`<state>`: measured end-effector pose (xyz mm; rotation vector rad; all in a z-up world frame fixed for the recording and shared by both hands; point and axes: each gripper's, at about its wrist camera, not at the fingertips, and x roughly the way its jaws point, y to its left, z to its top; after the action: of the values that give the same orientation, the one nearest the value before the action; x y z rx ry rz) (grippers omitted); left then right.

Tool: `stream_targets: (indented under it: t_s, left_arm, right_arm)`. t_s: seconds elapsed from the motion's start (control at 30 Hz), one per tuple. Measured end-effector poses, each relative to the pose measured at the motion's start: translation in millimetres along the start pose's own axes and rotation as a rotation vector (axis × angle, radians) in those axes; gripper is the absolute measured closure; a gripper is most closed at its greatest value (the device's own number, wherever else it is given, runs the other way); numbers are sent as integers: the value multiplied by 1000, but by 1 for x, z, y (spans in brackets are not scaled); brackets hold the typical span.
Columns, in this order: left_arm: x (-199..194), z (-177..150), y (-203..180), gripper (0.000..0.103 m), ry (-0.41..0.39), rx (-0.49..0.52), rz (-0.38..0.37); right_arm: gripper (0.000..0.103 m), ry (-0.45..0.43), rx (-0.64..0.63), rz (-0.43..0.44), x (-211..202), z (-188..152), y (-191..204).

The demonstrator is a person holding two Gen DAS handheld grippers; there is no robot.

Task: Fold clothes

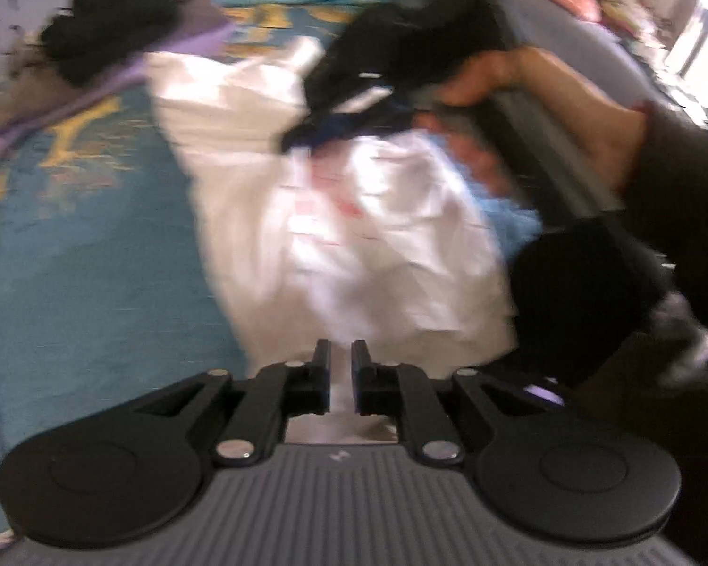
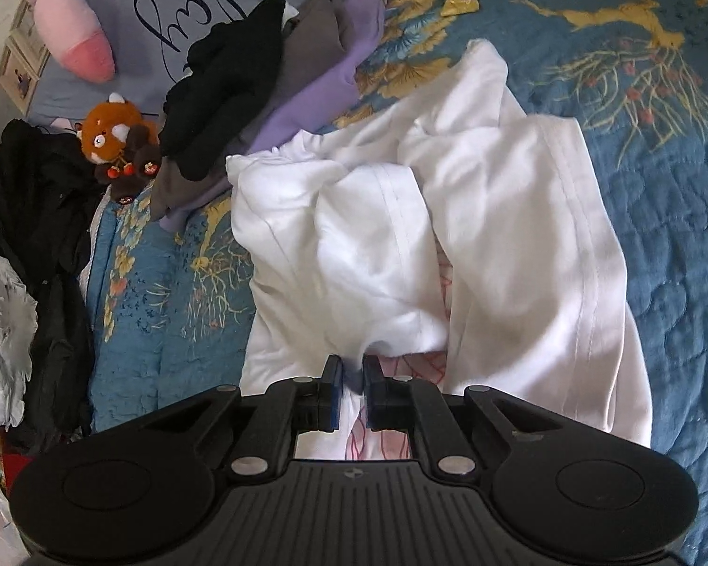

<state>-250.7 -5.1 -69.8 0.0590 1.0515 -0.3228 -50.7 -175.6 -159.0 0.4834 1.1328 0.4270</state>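
1. Right claw (image 2: 352, 379) pinches the white shirt (image 2: 448, 217), which lies crumpled on the bed (image 2: 661, 188) ahead.
2. Left claw (image 1: 340, 358): nearly pressed together; whether it holds cloth is unclear.
3. Risk: the thin pinch may slip, collapsing the fold.

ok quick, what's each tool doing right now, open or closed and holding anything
Left tool: nearly closed, a narrow gap, nothing visibly held.
Right tool: closed on a fold of the white shirt.

Left gripper (image 1: 340, 353) jaws nearly closed on white fabric; right gripper (image 2: 352, 370) likewise pinching cloth.
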Motion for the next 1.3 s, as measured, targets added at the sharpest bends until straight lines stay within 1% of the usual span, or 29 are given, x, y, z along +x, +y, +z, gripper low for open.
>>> stream_targets:
  t_s: [0.07,0.13,0.2,0.27,0.4,0.5,0.57,0.6,0.67,0.73,0.77,0.8,0.83,0.87,0.93,1.03,1.17,1.23,1.27,1.3]
  left_arm:
    - [-1,-1,12,92,-6,-23,9]
    - [-1,1,17,91,-10,-19,11]
    - [4,5,15,86,-13,3,0]
    - [12,9,7,86,-2,22,-9]
    - [48,12,-7,86,106,23,-53]
    - [68,2,-29,86,201,105,-92]
    - [72,-6,-41,86,229,144,-87]
    - [70,-7,-42,86,225,149,-83]
    - [60,-7,-43,86,197,149,-84]
    - [37,-3,-39,85,135,138,-117]
    - [26,0,-36,81,102,136,-120]
    - [15,2,-33,72,71,136,-117]
    - [5,5,-27,66,37,131,-96]
    - [0,9,-21,66,18,121,-73]
    - [-4,16,-9,66,-8,99,-29]
    - [7,28,7,66,-11,63,2]
    - [43,37,6,66,15,15,-28]
    - [63,34,-3,66,44,34,-6]
    - [69,32,-6,66,57,43,4]
    - [73,31,-8,66,66,50,7]
  right_arm:
    - [93,-1,7,-12,0,0,-2]
    - [93,-10,13,-13,0,0,-3]
    - [93,-21,22,-5,-4,0,-3]
    - [93,-34,16,-6,-8,1,-1]
    - [90,-39,14,-26,-12,6,-3]
    - [88,-49,12,-18,-18,7,-5]
    - [86,-64,11,-4,-24,6,-5]
    - [86,-73,14,5,-28,6,-5]
    - [79,-93,19,23,-35,5,-6]
    - [68,-113,43,32,-42,7,-11]
    - [65,-121,59,38,-45,8,-14]
    - [60,-124,84,49,-46,11,-19]
    - [59,-127,108,60,-46,13,-25]
    - [58,-129,133,72,-47,16,-31]
    - [58,-114,215,132,-45,21,-42]
    - [57,-95,319,212,-41,22,-55]
    - [54,-58,386,256,-36,11,-55]
    - [45,-36,439,269,-28,2,-58]
    - [43,-26,466,276,-25,-3,-59]
    - [41,-37,489,281,-21,-2,-59]
